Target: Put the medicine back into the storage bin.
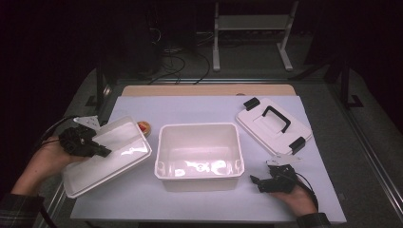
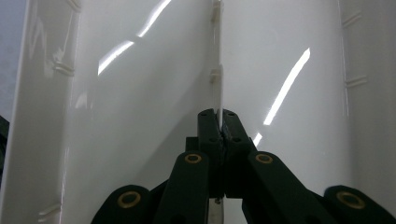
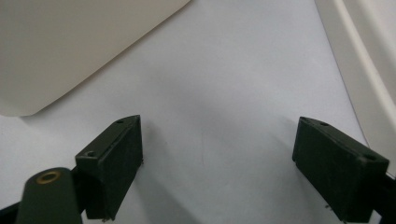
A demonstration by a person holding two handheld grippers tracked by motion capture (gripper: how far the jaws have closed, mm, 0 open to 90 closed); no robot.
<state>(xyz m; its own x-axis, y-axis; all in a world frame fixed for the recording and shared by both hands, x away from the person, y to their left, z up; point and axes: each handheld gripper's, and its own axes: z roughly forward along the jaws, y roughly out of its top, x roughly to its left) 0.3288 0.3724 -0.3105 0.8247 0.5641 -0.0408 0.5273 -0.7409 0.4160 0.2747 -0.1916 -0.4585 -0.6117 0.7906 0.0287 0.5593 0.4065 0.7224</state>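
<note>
A shallow white tray (image 1: pixel 119 152) lies at the table's left, its near end past the table edge. My left gripper (image 1: pixel 102 151) is shut on it. In the left gripper view the jaws (image 2: pixel 218 116) pinch the thin middle rib (image 2: pixel 218 70) of the tray. A deep white bin (image 1: pixel 198 156) stands open and empty at the centre. Its white lid (image 1: pixel 274 124), with a black handle and black clips, lies flat at the right. Near the bin's front right corner, my right gripper (image 1: pixel 256 180) rests low over the mat, open with nothing in it (image 3: pixel 217 140).
A small red and orange object (image 1: pixel 144 126) peeks out behind the tray's far corner. The bin's wall (image 3: pixel 70 46) and the lid's edge (image 3: pixel 369 60) flank the right gripper. A pale mat (image 1: pixel 204 109) covers the table, with a wooden strip (image 1: pixel 204 90) at the back.
</note>
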